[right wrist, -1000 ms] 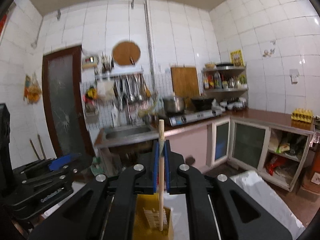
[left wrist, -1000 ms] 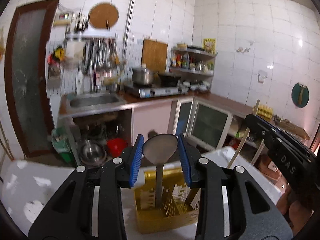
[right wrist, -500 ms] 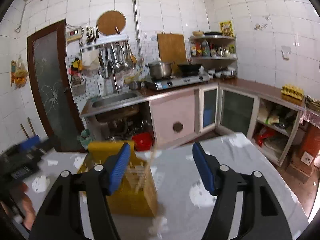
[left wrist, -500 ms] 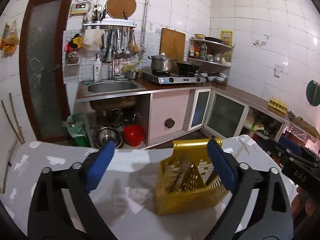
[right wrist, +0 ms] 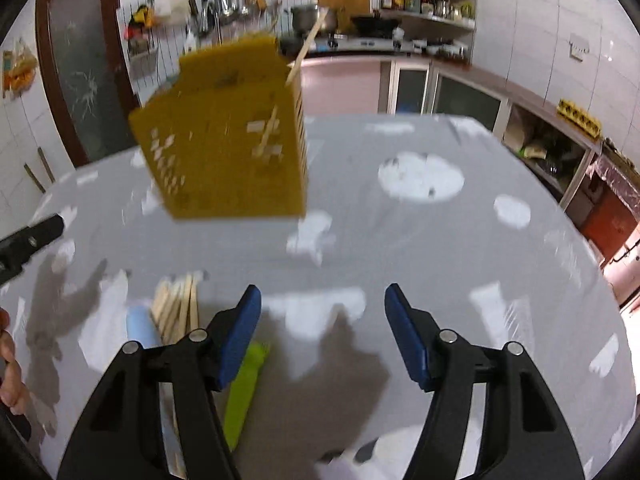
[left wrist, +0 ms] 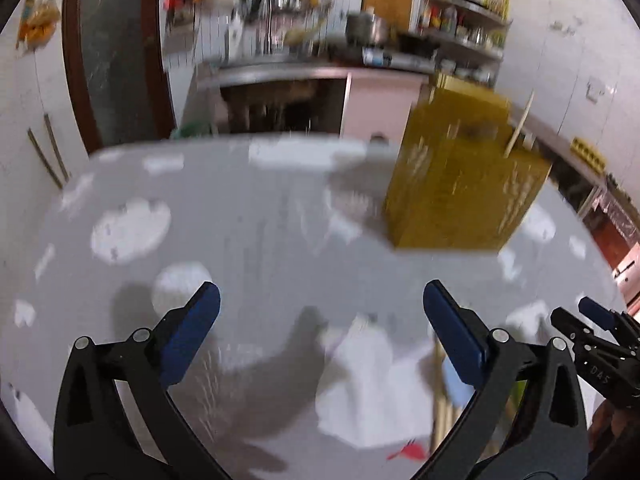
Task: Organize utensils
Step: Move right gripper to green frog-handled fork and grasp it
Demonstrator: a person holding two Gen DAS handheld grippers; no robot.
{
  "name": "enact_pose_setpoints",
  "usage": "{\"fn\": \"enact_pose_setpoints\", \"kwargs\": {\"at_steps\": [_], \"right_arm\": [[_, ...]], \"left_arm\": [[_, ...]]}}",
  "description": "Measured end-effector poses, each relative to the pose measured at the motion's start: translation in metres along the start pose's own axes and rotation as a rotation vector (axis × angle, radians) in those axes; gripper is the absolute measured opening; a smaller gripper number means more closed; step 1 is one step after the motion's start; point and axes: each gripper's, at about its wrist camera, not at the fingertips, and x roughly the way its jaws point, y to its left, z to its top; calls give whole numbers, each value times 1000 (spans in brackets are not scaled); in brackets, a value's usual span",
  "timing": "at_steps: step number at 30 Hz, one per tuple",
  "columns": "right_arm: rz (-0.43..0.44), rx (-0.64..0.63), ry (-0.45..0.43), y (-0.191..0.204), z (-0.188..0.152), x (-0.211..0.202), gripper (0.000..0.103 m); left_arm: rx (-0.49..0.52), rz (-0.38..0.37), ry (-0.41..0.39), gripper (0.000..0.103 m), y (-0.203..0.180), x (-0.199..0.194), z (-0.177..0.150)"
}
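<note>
A yellow slotted utensil caddy (left wrist: pixel 460 184) stands upright on the grey table (left wrist: pixel 240 220), with one wooden chopstick (left wrist: pixel 518 128) leaning out of its top. My left gripper (left wrist: pixel 320 320) hovers low over the table in front of the caddy. Its jaws are opening wide and nothing is between them. My right gripper (right wrist: pixel 322 320) is open and empty, with the caddy (right wrist: pixel 224 148) ahead to its left. Just left of it on the table lie a bundle of wooden chopsticks (right wrist: pixel 178 304), a light blue handle (right wrist: pixel 140 328) and a green handle (right wrist: pixel 244 392).
The table (right wrist: pixel 440 260) is grey with white patches. Beyond it run a sink counter and cabinets (right wrist: pixel 440 80). The left gripper's tip (right wrist: pixel 28 240) and a hand (right wrist: pixel 8 360) show at the right wrist view's left edge. A small red item (left wrist: pixel 408 450) lies near the left gripper.
The left gripper let go of a spoon and the right a chopstick over the caddy. Both opened, then tipped down toward the table, so the caddy now sits higher in both views.
</note>
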Motion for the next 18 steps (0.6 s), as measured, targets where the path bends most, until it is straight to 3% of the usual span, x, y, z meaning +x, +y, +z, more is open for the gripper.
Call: {"fn": "enact_pose_setpoints", "kwargs": {"at_steps": [6, 9, 13, 14, 16, 18], "right_arm": [[20, 7, 80, 16, -24, 10, 58], [18, 5, 102, 26, -26, 14, 53], [23, 7, 124, 34, -27, 19, 38], [40, 4, 122, 35, -27, 20, 29], [56, -1, 118, 32, -25, 20, 22], [79, -1, 120, 28, -24, 21, 22]], "left_arm": [[-27, -77, 96, 98, 1, 20, -34], [-17, -78, 128, 98, -5, 25, -44], [21, -69, 154, 98, -18, 26, -48], [29, -70, 157, 98, -20, 26, -49], [46, -70, 166, 98, -24, 26, -51], [57, -72, 177, 98, -27, 27, -54]]}}
